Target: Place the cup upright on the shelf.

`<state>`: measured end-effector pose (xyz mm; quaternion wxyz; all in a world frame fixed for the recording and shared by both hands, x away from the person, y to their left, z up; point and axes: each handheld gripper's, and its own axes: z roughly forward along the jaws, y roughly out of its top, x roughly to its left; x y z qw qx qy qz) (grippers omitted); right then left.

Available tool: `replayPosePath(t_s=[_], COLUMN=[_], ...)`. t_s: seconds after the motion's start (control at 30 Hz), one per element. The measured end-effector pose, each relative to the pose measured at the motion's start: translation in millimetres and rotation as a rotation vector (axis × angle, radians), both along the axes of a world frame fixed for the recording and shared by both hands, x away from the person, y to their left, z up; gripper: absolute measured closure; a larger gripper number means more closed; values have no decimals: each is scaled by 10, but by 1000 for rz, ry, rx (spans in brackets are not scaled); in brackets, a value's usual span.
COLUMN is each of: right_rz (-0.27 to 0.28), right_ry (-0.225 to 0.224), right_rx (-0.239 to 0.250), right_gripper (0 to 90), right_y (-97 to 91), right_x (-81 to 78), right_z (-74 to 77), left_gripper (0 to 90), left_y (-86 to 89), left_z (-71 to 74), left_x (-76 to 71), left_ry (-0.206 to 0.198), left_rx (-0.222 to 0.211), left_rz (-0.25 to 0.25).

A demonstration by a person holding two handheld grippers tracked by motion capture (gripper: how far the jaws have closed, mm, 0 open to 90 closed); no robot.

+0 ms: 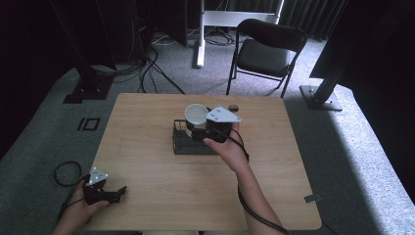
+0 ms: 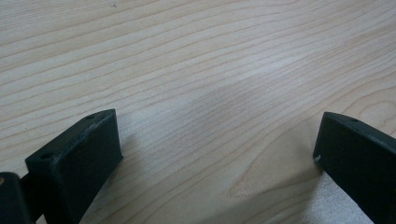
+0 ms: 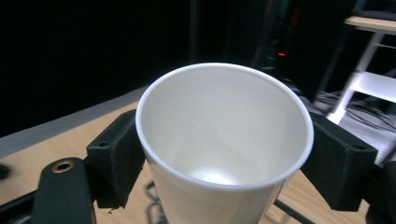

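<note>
A white paper cup (image 1: pixel 195 114) (image 3: pixel 224 140) is held upright and empty, its mouth facing the camera in the right gripper view. My right gripper (image 1: pixel 199 123) (image 3: pixel 224 158) is shut on it, one black jaw pressed against each side below the rim. The cup hangs just above a black wire rack (image 1: pixel 188 146) (image 3: pixel 290 211) standing mid-table. My left gripper (image 1: pixel 117 192) (image 2: pixel 217 126) rests low over the wooden table (image 1: pixel 147 166) at its near left corner, jaws wide apart with bare wood between them.
A small dark round thing (image 1: pixel 233 107) lies on the table behind the rack. A black folding chair (image 1: pixel 266 49) stands past the far edge. Dark stands and cables (image 1: pixel 147 68) crowd the floor at the back left, and a cable loop (image 1: pixel 66 172) lies left of the table.
</note>
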<state>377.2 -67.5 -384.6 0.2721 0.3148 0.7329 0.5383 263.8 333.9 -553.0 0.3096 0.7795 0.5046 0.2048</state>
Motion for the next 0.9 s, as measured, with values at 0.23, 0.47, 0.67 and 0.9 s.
replayPosePath(t_s=[0.23,0.47,0.67,0.9], right_rz=[-116,-196,-219,-230], right_ry=[21,49,81,101], right_rx=[-19,-29,-35,-40], right_gripper=[204,204,204,204], right_y=[-121,-194,-207,-209], right_x=[101,190,237,290], right_z=[-78,-197,-322,-478], left_gripper=[12,12,12,12], left_y=[1,1,1,1], left_z=[0,0,0,0], left_x=[0,0,-1,-1], left_ry=[0,0,1,1], left_rx=[1,2,1,2], left_rz=[-1,-1,-1,-1])
